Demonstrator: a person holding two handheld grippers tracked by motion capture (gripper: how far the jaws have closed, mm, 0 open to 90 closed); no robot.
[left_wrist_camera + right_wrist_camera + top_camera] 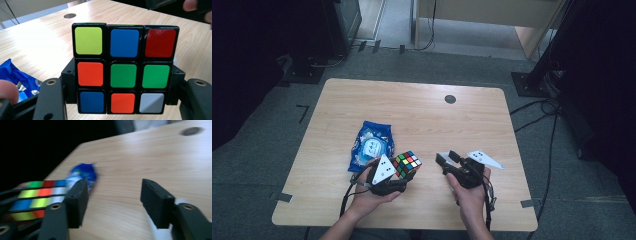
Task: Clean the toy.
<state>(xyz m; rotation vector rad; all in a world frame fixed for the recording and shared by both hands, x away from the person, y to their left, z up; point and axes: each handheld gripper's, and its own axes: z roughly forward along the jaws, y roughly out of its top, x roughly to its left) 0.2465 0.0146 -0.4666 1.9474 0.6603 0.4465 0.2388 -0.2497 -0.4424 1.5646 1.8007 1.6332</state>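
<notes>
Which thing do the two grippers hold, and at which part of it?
The left gripper clamps the puzzle cube by two opposite side faces, low on the cube. The right gripper stands open over the table, holding nothing.

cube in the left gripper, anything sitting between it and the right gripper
Nothing visible does. The cube is clamped in the left gripper, and the right gripper stands open beside it with bare table in the gap. The blue packet lies on the cube's far side, out of the way.

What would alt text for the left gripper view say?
A scrambled puzzle cube fills the frame, clamped at its sides between the left gripper's two black jaws above a wooden table. A blue snack packet lies at lower left.
</notes>
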